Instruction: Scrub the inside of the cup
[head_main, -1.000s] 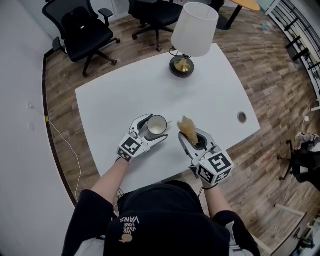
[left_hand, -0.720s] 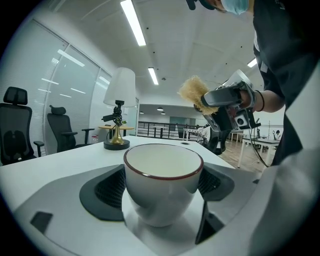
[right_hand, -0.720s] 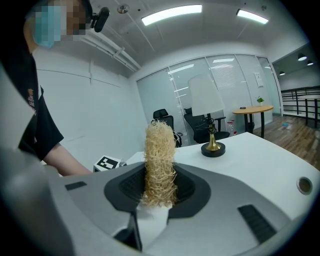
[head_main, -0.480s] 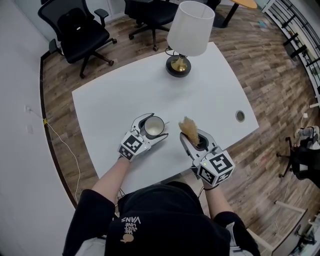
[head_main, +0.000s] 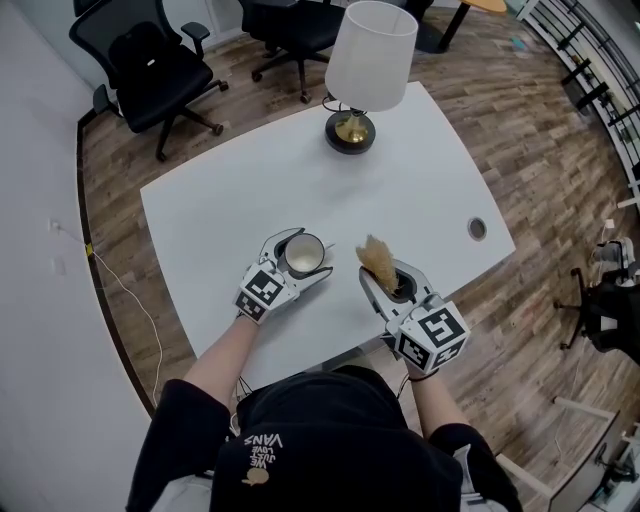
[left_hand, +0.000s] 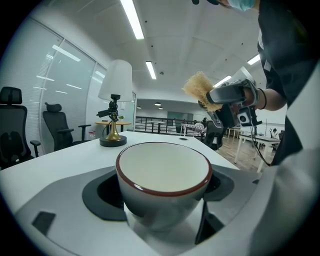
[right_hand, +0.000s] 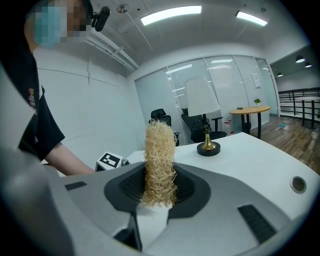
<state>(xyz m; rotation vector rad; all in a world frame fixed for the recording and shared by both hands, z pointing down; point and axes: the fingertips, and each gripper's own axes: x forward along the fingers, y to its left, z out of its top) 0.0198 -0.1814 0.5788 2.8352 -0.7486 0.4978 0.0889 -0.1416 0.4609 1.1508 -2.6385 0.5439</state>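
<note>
Your left claw (head_main: 308, 256) is clamped round the cup (left_hand: 163, 172), one jaw on each side of its wall, mouth up, white inside with a dark red rim. It sits over the near part of the table (head_main: 420, 180); whether its base touches the top, I cannot tell. Your right claw (head_main: 388, 272) is pinching the straw-coloured scrubber (right_hand: 159, 167) low down, so most of the bundle stands free above the jaws; it hangs just beside the cup and apart from it, so no scrubbing has begun.

The main risk, as I judge it, is at the cup. The wall is smooth and rounded, so a hard push from the scrubber could twist the cup in the jaws or tip it out; go in straight through the mouth, not against the rim. The second risk is the scrubber itself; held only at its foot, the loose fibres may bend over or pull out of the pinch when you grind them round. The third is the two claws knocking together, since they are already close; a bump could jar the cup loose near the table's front edge. The lamp (head_main: 368, 60) stands well away, so it is no worry.
</note>
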